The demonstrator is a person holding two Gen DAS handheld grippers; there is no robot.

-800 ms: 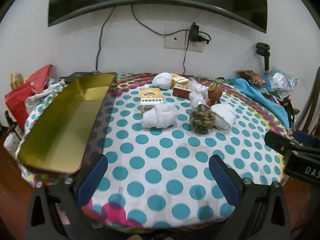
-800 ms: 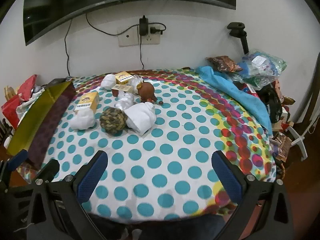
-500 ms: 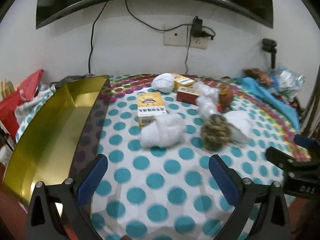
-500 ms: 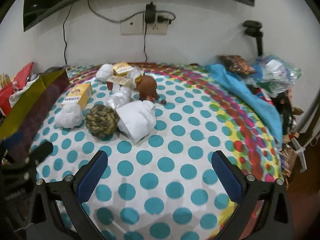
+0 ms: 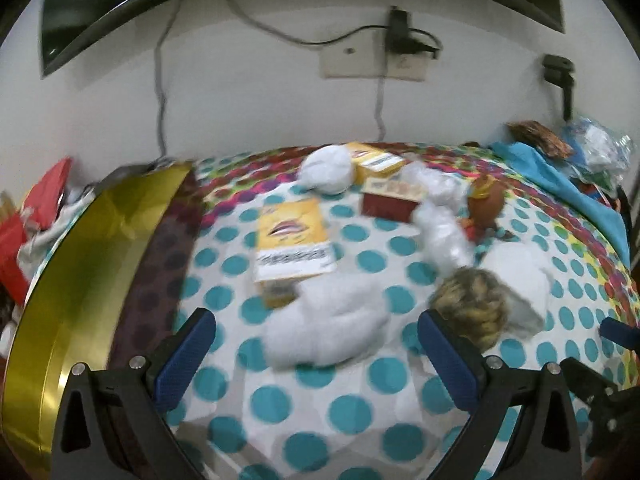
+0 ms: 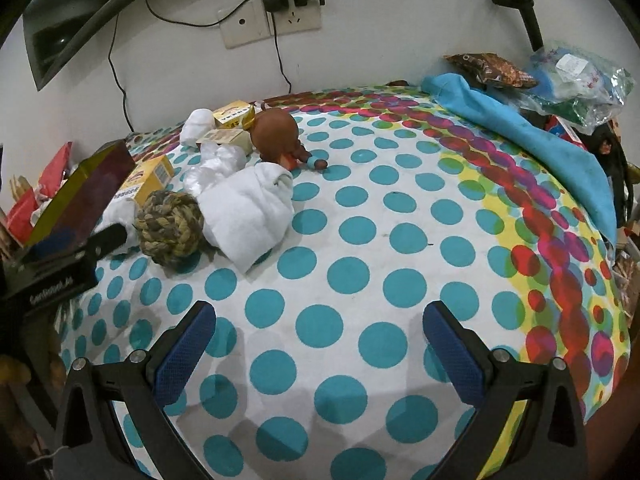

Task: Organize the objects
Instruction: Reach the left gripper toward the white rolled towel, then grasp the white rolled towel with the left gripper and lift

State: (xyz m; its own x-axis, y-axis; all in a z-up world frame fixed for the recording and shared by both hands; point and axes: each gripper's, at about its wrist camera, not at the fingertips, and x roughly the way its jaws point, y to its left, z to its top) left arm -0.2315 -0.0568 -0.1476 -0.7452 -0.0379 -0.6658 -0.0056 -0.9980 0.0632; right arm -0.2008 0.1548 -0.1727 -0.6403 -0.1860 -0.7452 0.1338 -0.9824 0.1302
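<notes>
Both tongs apart, empty: left tongs [image 5: 316, 344], right tongs [image 6: 320, 340] | white cloth bundle [image 5: 326, 326] on counter [image 6: 360, 280] between left tips, beside gold tray [image 5: 80, 280] | soft, light, squashy; I pinch its thick middle

Wide-open left hand-held gripper [image 5: 316, 338] just before a white cloth bundle [image 5: 326, 326], gold tray [image 5: 80, 264] alongside.

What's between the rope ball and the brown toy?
In the right wrist view, a folded white cloth lies between the rope ball and the brown toy, pressed against the ball.
</notes>
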